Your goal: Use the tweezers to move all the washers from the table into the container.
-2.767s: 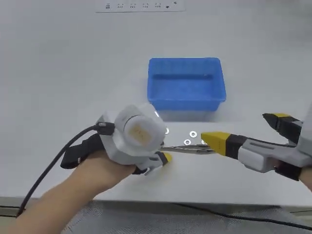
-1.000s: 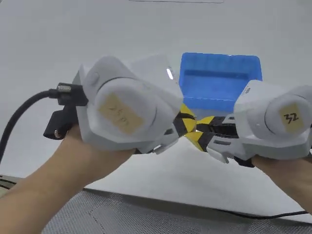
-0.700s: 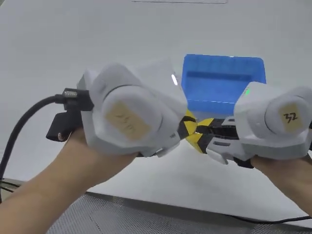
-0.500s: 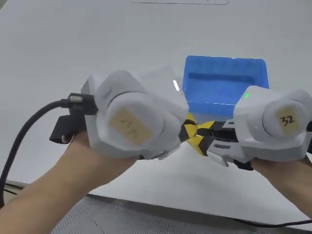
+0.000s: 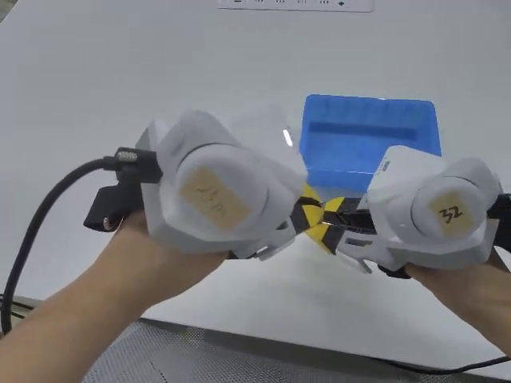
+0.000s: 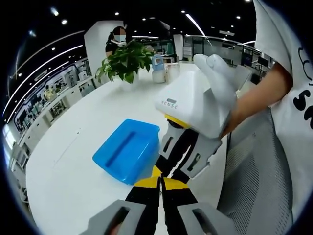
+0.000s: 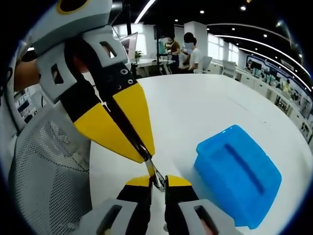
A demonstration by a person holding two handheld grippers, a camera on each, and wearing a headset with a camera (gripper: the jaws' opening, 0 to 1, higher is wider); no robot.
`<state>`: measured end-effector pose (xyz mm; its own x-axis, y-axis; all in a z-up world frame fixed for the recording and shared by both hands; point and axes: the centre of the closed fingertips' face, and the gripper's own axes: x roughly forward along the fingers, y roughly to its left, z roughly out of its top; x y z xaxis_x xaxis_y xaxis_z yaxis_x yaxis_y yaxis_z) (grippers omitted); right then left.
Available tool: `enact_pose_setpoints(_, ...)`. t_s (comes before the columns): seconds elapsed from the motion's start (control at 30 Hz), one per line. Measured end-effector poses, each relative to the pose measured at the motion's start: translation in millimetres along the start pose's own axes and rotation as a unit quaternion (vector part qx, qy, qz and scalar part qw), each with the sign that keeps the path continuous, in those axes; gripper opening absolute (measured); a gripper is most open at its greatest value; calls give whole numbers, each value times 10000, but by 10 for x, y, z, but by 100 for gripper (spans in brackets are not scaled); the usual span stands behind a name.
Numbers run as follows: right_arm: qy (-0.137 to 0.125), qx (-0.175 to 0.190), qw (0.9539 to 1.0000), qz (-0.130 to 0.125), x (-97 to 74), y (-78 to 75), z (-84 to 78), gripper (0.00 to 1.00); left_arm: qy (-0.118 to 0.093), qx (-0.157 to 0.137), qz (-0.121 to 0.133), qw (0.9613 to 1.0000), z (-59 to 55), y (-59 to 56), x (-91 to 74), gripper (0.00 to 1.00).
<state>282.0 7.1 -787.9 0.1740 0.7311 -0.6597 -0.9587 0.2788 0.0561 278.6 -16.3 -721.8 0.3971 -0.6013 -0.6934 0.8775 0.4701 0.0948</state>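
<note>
Head view: the left gripper (image 5: 305,213) and right gripper (image 5: 334,223) meet tip to tip just in front of the blue rectangular plastic container (image 5: 369,152) on the white table (image 5: 120,80); their bulky bodies hide the table there; a black cable (image 5: 84,167) trails away from the container; left gripper view: its jaws press narrow; right gripper view: both jaw pairs pinch the thin metal tweezers (image 7: 150,166); releasing one side too early could drop them.

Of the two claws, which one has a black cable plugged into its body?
The left claw, left in the head view: a black cable leaves its body. The right claw bears the label 32 instead. Both close on the tweezers.
</note>
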Motion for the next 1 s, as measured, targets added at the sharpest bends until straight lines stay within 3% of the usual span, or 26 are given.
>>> enact_pose_setpoints(0.17,-2,-202,9997,-101,-55,5,25,5,18,55,-3,10000,50,-12,-30,0)
enact_pose_setpoints(0.47,-273,-211,9990,-298,-319,-92,306,5,-175,372,175,9990,388,39,-218,0)
enact_pose_setpoints(0.67,-459,-233,9978,-415,-432,-170,465,5,-280,583,276,9975,556,100,-308,0)
enact_pose_setpoints(0.83,-543,-315,9967,-520,-461,-264,569,5,-342,687,394,9963,642,201,-314,0)
enact_pose_setpoints(1.0,-644,-315,9948,-728,-431,-461,639,5,-447,633,581,9953,681,340,-273,0)
